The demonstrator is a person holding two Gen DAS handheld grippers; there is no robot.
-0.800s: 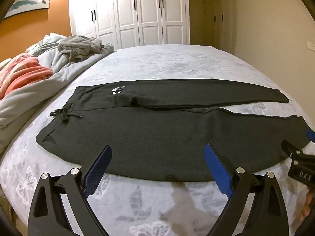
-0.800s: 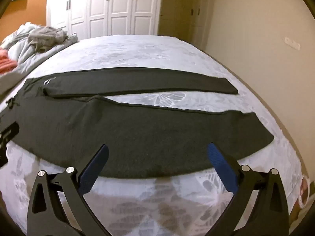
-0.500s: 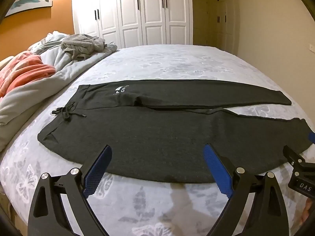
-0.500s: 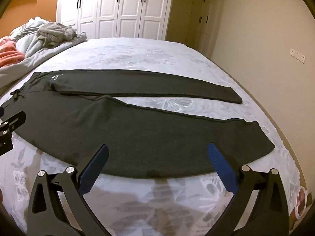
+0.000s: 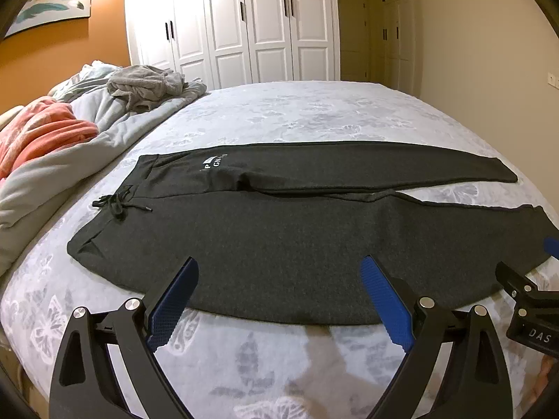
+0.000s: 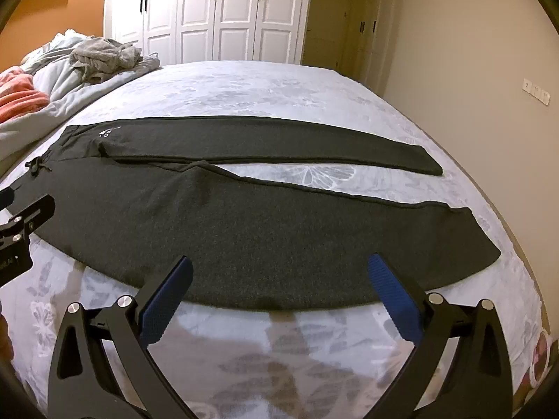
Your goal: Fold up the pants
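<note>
Dark grey pants lie flat across the bed, waistband and drawstring to the left, both legs stretched right with a gap between them. My left gripper hovers open over the near edge of the near leg, toward the waist end, nothing between its blue pads. My right gripper is open too, above the same near edge farther toward the cuff. Each gripper shows at the edge of the other's view: the right gripper, the left gripper.
The bed has a pale floral cover. A heap of grey bedding and clothes and an orange blanket sit at the left. White wardrobe doors stand behind; a wall runs along the right.
Both grippers have drawn back and tilted up slightly, so the pants sit lower and farther in each view. Jaws stay wide; the pants have not moved.
</note>
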